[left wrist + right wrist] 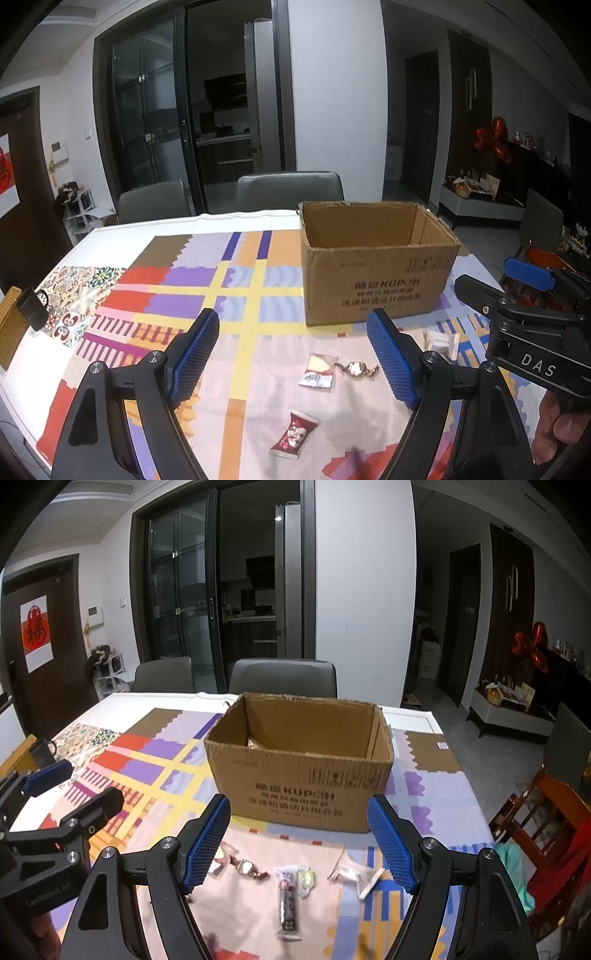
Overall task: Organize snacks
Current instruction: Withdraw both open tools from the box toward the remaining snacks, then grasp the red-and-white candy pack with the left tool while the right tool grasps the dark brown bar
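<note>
Snacks [289, 899] lay loose before the cardboard box [301, 771]; my left gripper [293, 360] and right gripper [297, 843] were spread, empty. Risk: slick wrappers could slip the pads.

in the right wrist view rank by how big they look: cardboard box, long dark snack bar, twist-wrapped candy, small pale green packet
1. cardboard box, by far the largest
2. long dark snack bar
3. twist-wrapped candy and small pale green packet: these look about alike, so I won't rank them.

The snacks lie nearer the camera than the box, yet still look much smaller.
</note>
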The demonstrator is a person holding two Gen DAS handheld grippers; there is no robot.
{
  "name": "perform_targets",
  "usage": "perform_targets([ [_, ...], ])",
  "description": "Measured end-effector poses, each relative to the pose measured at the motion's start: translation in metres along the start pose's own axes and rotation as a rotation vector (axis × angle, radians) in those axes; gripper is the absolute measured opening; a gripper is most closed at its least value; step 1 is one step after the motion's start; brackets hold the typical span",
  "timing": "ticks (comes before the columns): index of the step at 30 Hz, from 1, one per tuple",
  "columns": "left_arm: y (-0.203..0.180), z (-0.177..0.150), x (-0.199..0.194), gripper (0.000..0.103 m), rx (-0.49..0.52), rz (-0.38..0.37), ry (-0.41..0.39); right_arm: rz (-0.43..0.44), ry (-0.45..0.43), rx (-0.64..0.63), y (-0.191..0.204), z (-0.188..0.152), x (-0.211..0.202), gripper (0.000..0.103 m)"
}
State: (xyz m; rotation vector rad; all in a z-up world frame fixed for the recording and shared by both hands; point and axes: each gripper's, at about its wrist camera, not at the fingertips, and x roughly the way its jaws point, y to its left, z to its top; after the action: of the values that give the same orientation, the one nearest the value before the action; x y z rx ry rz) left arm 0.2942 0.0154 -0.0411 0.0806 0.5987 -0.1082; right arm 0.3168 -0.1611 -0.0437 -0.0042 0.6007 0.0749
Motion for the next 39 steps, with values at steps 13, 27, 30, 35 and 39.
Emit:
perform_targets([
  [13, 0.011, -0.042, 0.014, 0.082, -0.005, -0.019, 0.053, 0.015, 0.055, 0.000, 0.014, -0.030, 0.015, 0.077],
  [27, 0.017, -0.085, 0.041, 0.082, -0.014, -0.041, 0.130, -0.007, 0.124, -0.007, 0.020, -0.066, 0.042, 0.077],
  [30, 0.018, -0.095, 0.049, 0.081, -0.019, -0.045, 0.149, -0.008, 0.144, -0.013, 0.022, -0.075, 0.049, 0.077],
  [35, 0.018, -0.110, 0.061, 0.081, -0.003, -0.054, 0.178, -0.015, 0.171, -0.016, 0.025, -0.088, 0.060, 0.077],
  [39, 0.018, -0.116, 0.068, 0.080, -0.001, -0.062, 0.199, -0.012, 0.202, -0.007, 0.024, -0.096, 0.070, 0.077],
])
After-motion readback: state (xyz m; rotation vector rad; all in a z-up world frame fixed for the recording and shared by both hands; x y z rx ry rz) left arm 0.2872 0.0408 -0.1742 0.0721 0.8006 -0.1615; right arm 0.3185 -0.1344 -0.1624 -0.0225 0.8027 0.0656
